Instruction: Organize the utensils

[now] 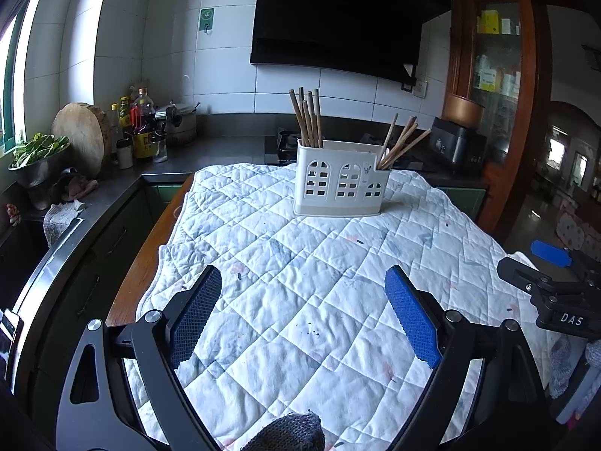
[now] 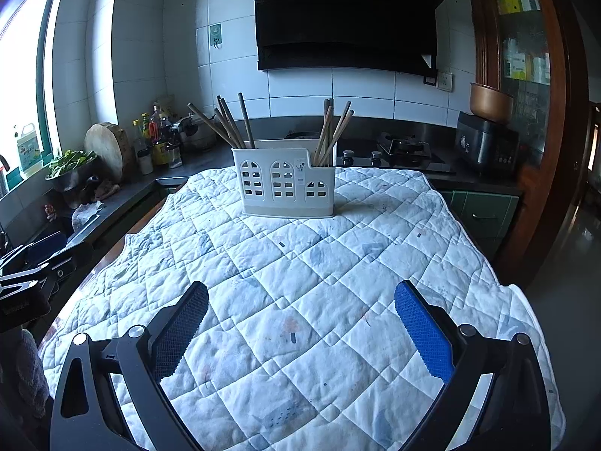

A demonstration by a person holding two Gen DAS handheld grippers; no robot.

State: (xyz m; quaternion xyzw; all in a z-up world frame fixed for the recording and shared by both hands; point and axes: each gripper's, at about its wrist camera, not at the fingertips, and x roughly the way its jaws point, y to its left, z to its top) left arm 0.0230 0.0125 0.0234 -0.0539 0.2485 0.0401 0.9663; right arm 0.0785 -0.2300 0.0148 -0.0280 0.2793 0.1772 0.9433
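white holder (image 1: pixel 340 184) on quilt (image 1: pixel 300 282) | chopsticks (image 1: pixel 308 118) stand in both its ends | left tongs (image 1: pixel 304 300), right tongs (image 2: pixel 300 315) near holder: wide apart, nothing inside

- A white quilted cloth (image 1: pixel 300 282) covers the surface.
- A black range hood (image 2: pixel 345 18) hangs on the white tiled wall.
- A gas hob (image 2: pixel 402 150) sits in the dark counter.
- A round wooden chopping board (image 1: pixel 80 137) leans beside bottles (image 1: pixel 141 120).
- A metal bowl of greens (image 1: pixel 37 158) stands near the window.
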